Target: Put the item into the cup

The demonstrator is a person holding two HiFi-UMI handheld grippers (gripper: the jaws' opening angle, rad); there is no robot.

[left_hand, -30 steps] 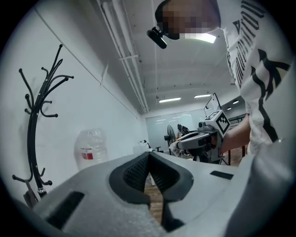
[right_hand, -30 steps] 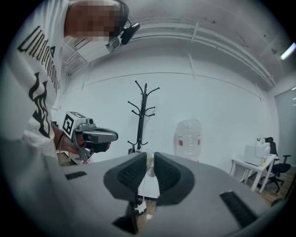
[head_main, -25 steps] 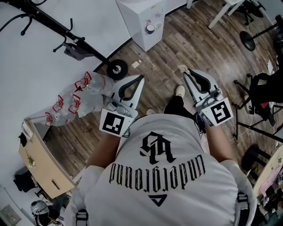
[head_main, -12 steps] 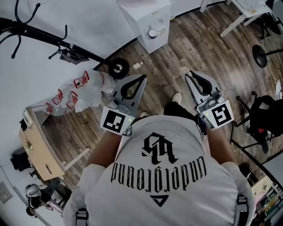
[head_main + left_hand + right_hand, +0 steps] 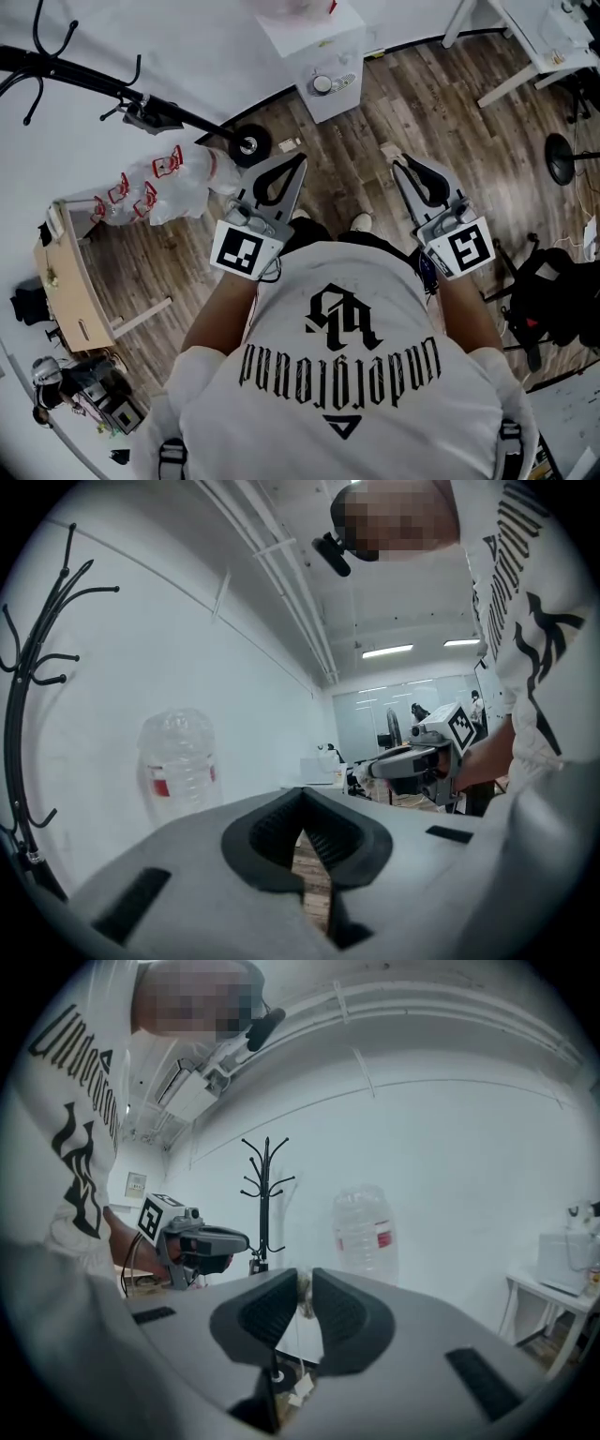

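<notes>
Head view: right gripper (image 5: pixel 394 157) steady, crate (image 5: pixel 77 291) shifted.

Two grippers (image 5: pixel 300 159) (image 5: pixel 395 161), one tan item (image 5: pixel 388 150) (between the right jaws), one coat rack (image 5: pixel 84 80), one white cabinet (image 5: pixel 323 52)

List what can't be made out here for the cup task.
Cup: in none of the three views.
Tan item pinched in the right gripper: too small to identify; the jaws cover most of it.
Bottle label print: blurred in the left gripper view.
Floor near the feet: hidden by the person's shirt, head view.
</notes>
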